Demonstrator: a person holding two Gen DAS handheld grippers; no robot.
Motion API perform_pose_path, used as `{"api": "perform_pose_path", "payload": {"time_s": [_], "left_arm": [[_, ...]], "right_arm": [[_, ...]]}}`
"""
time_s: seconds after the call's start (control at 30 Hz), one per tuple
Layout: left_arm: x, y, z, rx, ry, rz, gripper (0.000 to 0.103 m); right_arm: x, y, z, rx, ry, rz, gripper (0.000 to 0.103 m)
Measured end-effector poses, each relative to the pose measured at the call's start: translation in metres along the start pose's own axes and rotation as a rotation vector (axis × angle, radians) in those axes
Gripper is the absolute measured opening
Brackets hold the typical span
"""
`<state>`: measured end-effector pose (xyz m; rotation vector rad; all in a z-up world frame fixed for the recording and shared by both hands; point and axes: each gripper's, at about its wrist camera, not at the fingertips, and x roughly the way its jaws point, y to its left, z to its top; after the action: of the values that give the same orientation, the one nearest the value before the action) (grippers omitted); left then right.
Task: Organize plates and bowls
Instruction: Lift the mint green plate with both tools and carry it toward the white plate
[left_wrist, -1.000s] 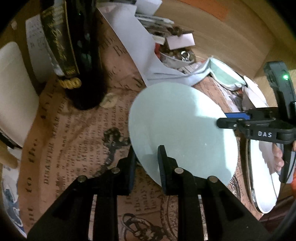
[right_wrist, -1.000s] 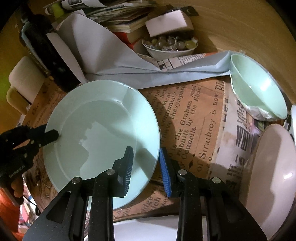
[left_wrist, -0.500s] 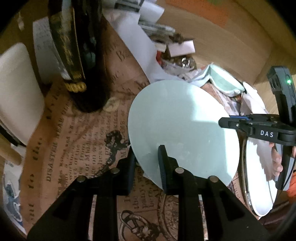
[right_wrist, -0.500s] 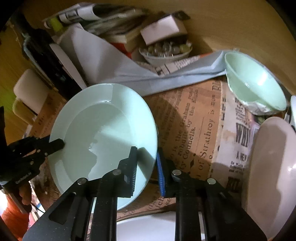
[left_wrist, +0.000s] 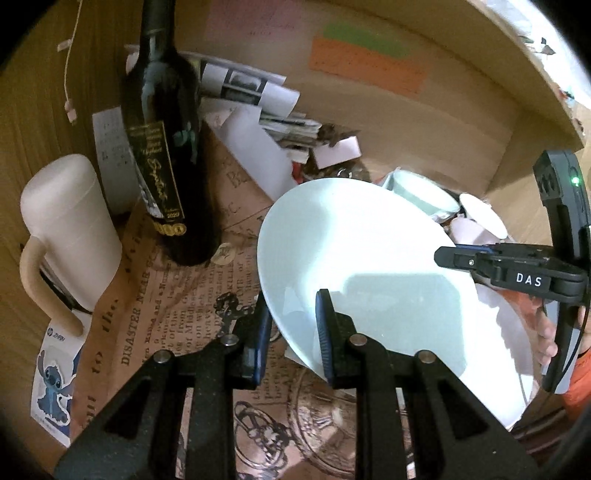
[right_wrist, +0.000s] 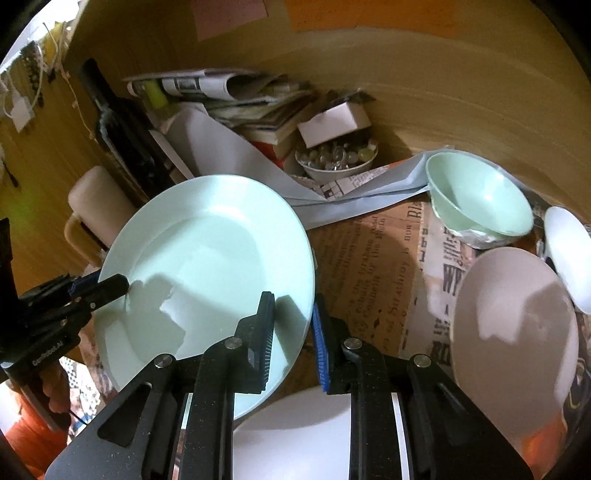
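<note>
My left tongs (left_wrist: 293, 326) pinch the near rim of the mint plate (left_wrist: 354, 266), one finger above and one below. My right tongs (right_wrist: 293, 336) straddle the opposite rim, pressed onto it as far as I can judge. The plate hangs tilted between them, clear of the newsprint-covered surface (right_wrist: 369, 266). Under its right edge lies a white plate (right_wrist: 295, 435), and I judge that is where it should be stacked.

This is the carry step. Next I must level the plate, bring it over the white one and lower both hands together, keeping the grips even so it doesn't twist or slip.

Further right sit a pinkish plate (right_wrist: 513, 328) and a mint bowl (right_wrist: 480, 195). At the back left stands a bottle (left_wrist: 166, 147), well apart.
</note>
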<state>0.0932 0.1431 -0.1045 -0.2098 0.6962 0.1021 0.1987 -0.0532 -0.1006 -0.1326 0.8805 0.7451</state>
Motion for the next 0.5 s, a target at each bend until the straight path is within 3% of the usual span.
{"api": "perform_pose_path", "payload": {"time_s": [0.5], "left_arm": [[-0.031,-0.039,-0.012,0.035,-0.043,-0.068,0.023]], "right_arm": [[-0.057,0.009,-0.039,0.022,-0.103,-0.046,0.018]]}}
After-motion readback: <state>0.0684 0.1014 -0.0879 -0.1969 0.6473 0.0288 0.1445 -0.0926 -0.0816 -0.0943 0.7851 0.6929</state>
